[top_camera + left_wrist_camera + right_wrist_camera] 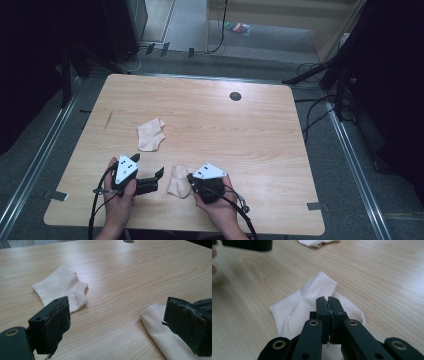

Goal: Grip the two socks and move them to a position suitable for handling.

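Note:
Two cream socks lie on the wooden table (250, 145). The far sock (150, 134) (62, 287) (317, 242) lies flat left of centre. The near sock (177, 181) (160, 332) (312, 302) lies between the two hands by the front edge. My right gripper (190, 179) (328, 301) has its jaws pressed together at that sock's right side, and the fabric spreads out from under the tips. My left gripper (148, 166) (120, 325) stands open just left of the near sock. Nothing lies between its pads, and its right pad (187, 327) hangs over the sock's edge.
A dark round cable hole (235, 96) (128, 241) sits in the tabletop at the far middle. Cables trail from both grippers over the front edge (200, 231). Dark stands and floor cables (320, 75) surround the table.

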The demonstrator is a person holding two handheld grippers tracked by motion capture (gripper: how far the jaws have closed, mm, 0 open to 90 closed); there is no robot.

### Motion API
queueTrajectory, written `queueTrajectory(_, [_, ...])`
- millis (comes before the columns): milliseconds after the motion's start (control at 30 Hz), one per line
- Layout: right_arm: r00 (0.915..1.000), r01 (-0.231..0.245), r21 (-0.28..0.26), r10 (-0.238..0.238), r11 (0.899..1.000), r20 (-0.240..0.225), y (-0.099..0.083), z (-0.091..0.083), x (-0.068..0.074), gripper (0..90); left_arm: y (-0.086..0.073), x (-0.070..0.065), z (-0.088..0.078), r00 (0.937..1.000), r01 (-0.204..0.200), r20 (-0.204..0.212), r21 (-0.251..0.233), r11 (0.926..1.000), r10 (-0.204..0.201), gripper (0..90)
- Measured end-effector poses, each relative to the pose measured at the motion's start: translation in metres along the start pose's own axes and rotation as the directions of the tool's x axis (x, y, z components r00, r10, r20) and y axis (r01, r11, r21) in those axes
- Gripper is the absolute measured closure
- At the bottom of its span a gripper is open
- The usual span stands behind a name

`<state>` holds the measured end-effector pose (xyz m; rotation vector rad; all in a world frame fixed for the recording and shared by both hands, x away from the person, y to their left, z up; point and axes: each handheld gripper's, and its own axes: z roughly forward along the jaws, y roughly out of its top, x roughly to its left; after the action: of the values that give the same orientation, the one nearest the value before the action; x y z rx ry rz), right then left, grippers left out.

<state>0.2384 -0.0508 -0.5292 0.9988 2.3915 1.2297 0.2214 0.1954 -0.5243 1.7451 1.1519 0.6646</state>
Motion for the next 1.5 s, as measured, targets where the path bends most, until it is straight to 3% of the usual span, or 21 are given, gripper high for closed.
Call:
queueTrajectory(133, [0.9997, -0.008, -0.016, 0.007, 1.000, -0.025, 0.009, -0.006, -0.002, 89.7, -0.001, -0.002, 0.003, 0.9998, 0.000, 0.022, 0.015, 0.9999, -0.001, 7.1])
queueTrajectory(267, [0.9996, 0.009, -0.059, -0.011, 0.998, -0.027, 0.023, -0.018, -0.002, 89.7, -0.003, -0.006, 0.007, 0.9960, 0.006, 0.089, 0.034, 0.9994, -0.009, 7.1])
queueTrajectory(300, [0.9995, 0.009, -0.066, -0.011, 0.998, -0.029, 0.025, -0.020, -0.003, 89.7, -0.004, -0.010, 0.011, 0.9899, -0.011, 0.142, 0.059, 0.9982, 0.003, 7.1])
queueTrajectory(400, [0.9994, 0.013, -0.088, -0.016, 0.996, -0.032, 0.032, -0.029, -0.004, 89.7, -0.007, -0.018, 0.019, 0.9759, -0.008, 0.218, 0.097, 0.9953, -0.013, 7.1])
queueTrajectory(467, [0.9993, 0.012, -0.095, -0.015, 0.995, -0.035, 0.034, -0.032, -0.005, 89.7, -0.008, -0.020, 0.021, 0.9710, -0.006, 0.238, 0.114, 0.9935, -0.022, 7.1])
queueTrajectory(533, [0.9992, 0.008, -0.110, -0.012, 0.994, -0.039, 0.038, -0.038, -0.006, 89.7, -0.009, -0.025, 0.025, 0.9604, 0.008, 0.275, 0.138, 0.9904, -0.046, 7.1])
queueTrajectory(667, [0.9974, -0.002, -0.140, -0.008, 0.990, -0.072, 0.045, -0.048, -0.007, 89.7, -0.006, -0.040, 0.037, 0.9679, -0.002, 0.248, 0.177, 0.9841, -0.043, 7.1])
queueTrajectory(733, [0.9965, -0.006, -0.149, -0.007, 0.989, -0.083, 0.047, -0.050, -0.006, 89.7, -0.005, -0.045, 0.041, 0.9646, -0.016, 0.261, 0.191, 0.9815, -0.035, 7.1])
queueTrajectory(833, [0.9925, -0.010, -0.176, -0.011, 0.984, -0.122, 0.053, -0.058, -0.002, 89.7, -0.003, -0.056, 0.048, 0.9658, -0.053, 0.259, 0.200, 0.9784, -0.001, 18.1])
queueTrajectory(900, [0.9886, -0.007, -0.202, -0.024, 0.979, -0.149, 0.058, -0.065, 0.002, 89.7, -0.004, -0.059, 0.049, 0.9668, -0.079, 0.254, 0.177, 0.9811, 0.032, 42.6])
queueTrajectory(933, [0.9883, -0.003, -0.211, -0.029, 0.977, -0.150, 0.059, -0.067, 0.003, 89.7, -0.005, -0.059, 0.047, 0.9694, -0.104, 0.237, 0.160, 0.9816, 0.065, 42.6])
queueTrajectory(967, [0.9889, 0.010, -0.237, -0.045, 0.972, -0.142, 0.062, -0.076, 0.003, 89.8, -0.003, -0.051, 0.041, 0.9719, -0.139, 0.209, 0.137, 0.9807, 0.109, 66.4])
queueTrajectory(1000, [0.9897, 0.010, -0.246, -0.045, 0.969, -0.136, 0.063, -0.079, 0.001, 89.8, -0.003, -0.051, 0.041, 0.9719, -0.139, 0.209, 0.137, 0.9807, 0.109, 74.3])
queueTrajectory(1033, [0.9910, 0.010, -0.254, -0.044, 0.967, -0.127, 0.064, -0.081, -0.001, 89.9, 0.000, -0.041, 0.033, 0.9807, -0.134, 0.158, 0.113, 0.9845, 0.116, 79.3])
queueTrajectory(1067, [0.9910, 0.010, -0.254, -0.044, 0.967, -0.127, 0.064, -0.081, -0.001, 89.9, 0.000, -0.041, 0.033, 0.9807, -0.134, 0.158, 0.113, 0.9845, 0.116, 83.5])
queueTrajectory(1100, [0.9939, 0.005, -0.246, -0.032, 0.969, -0.106, 0.062, -0.082, -0.009, 90.0, 0.003, -0.028, 0.023, 0.9888, -0.140, 0.062, 0.075, 0.9872, 0.136, 88.0])
queueTrajectory(1167, [0.9953, -0.013, -0.230, -0.010, 0.973, -0.096, 0.057, -0.078, -0.017, 90.0, 0.005, -0.020, 0.012, 0.9831, -0.178, -0.038, 0.040, 0.9833, 0.179, 89.5])
queueTrajectory(1233, [0.9965, -0.028, -0.199, 0.012, 0.980, -0.083, 0.050, -0.069, -0.026, 90.0, 0.005, -0.017, 0.005, 0.9731, -0.215, -0.079, 0.024, 0.9763, 0.216, 90.0])
queueTrajectory(1267, [0.9967, -0.039, -0.179, 0.026, 0.983, -0.077, 0.046, -0.064, -0.031, 90.0, 0.005, -0.017, 0.005, 0.9731, -0.215, -0.079, 0.024, 0.9763, 0.216, 90.0])
queueTrajectory(1333, [0.9968, -0.053, -0.132, 0.044, 0.990, -0.067, 0.036, -0.052, -0.039, 90.0, 0.001, -0.019, 0.004, 0.9621, -0.258, -0.077, 0.059, 0.9645, 0.262, 90.0])
queueTrajectory(1500, [0.9965, -0.072, -0.042, 0.070, 0.996, -0.044, 0.019, -0.032, -0.053, 90.0, -0.011, -0.028, 0.015, 0.9574, -0.283, -0.021, 0.135, 0.9496, 0.288, 90.0])
